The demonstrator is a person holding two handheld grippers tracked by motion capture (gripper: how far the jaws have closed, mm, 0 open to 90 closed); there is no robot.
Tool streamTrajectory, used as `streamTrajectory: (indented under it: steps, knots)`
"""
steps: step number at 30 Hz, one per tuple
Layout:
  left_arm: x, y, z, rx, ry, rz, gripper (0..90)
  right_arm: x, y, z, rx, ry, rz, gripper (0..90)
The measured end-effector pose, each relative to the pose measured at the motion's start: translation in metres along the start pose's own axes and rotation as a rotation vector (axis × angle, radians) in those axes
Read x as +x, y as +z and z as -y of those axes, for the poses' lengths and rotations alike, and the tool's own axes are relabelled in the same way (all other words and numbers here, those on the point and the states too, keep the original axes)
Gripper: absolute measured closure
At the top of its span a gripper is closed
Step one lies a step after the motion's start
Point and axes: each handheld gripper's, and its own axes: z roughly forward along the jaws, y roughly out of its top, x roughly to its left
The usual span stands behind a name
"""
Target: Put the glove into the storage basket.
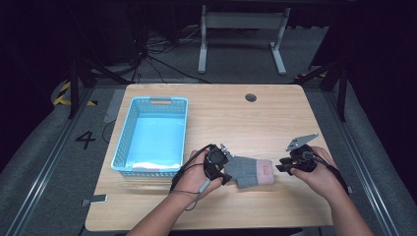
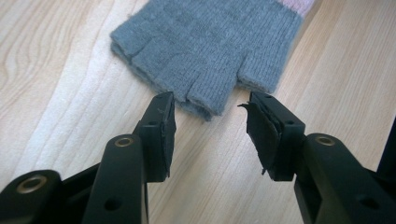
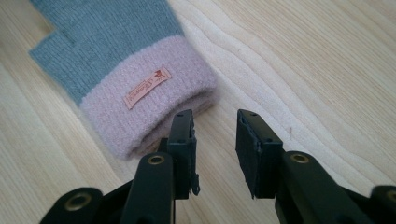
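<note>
The left gripper (image 2: 210,133) has its jaws parted with nothing between them, the tips just short of the finger ends of the glove (image 2: 205,51). The right gripper (image 3: 215,149) is likewise parted and empty, one jaw just beside the glove's pink cuff (image 3: 149,102), which bears a small label (image 3: 147,87). The grey fingerless glove (image 1: 248,171) lies flat on the table (image 1: 236,118) between the two grippers, near the front edge. A blue basket (image 1: 129,132) stands on the table's left side, apart from the glove.
</note>
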Motion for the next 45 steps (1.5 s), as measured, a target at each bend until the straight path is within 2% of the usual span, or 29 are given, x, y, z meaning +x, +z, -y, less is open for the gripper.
streamTrajectory:
  steps: [10, 14, 17, 18, 20, 23, 24, 27, 30, 36, 41, 45]
  knots:
    - [-0.003, -0.011, -0.013, -0.032, 0.009, 0.021, 50.8, -0.003, -0.010, 0.003, -0.013, 0.024, -0.019, 66.6]
    - [-0.006, -0.010, -0.023, -0.056, -0.007, 0.047, 47.0, -0.006, -0.013, 0.005, -0.026, 0.041, -0.021, 65.2]
    - [-0.006, -0.008, -0.031, -0.058, 0.004, 0.051, 45.3, -0.007, -0.015, 0.006, -0.029, 0.056, -0.019, 65.0]
    - [-0.006, -0.006, -0.033, -0.063, -0.007, 0.053, 44.9, -0.008, -0.015, 0.007, -0.032, 0.055, -0.019, 65.0]
    - [-0.005, 0.000, -0.039, -0.057, -0.004, 0.050, 42.9, -0.008, -0.016, 0.007, -0.035, 0.056, -0.019, 64.8]
    - [-0.003, 0.010, -0.044, -0.038, 0.006, 0.073, 38.7, -0.008, -0.016, 0.007, -0.041, 0.056, -0.017, 64.4]
    - [-0.001, 0.016, -0.046, -0.018, 0.005, 0.077, 38.9, -0.008, -0.016, 0.007, -0.047, 0.055, -0.016, 64.6]
    - [0.005, 0.026, -0.050, -0.005, -0.005, 0.077, 38.2, -0.008, -0.017, 0.007, -0.066, 0.049, -0.018, 64.7]
    - [0.006, 0.035, -0.054, -0.005, 0.004, 0.079, 38.2, -0.007, -0.017, 0.007, -0.068, 0.046, -0.019, 64.3]
    - [0.002, 0.050, -0.061, -0.006, 0.041, 0.065, 34.3, -0.007, -0.015, 0.007, -0.071, 0.045, -0.027, 63.0]
    - [0.001, 0.059, -0.063, 0.024, 0.045, 0.071, 31.9, -0.008, -0.017, 0.008, -0.091, 0.051, -0.037, 61.8]
    - [0.000, 0.065, -0.063, 0.050, 0.058, 0.035, 28.9, -0.008, -0.017, 0.008, -0.095, 0.057, -0.046, 61.2]
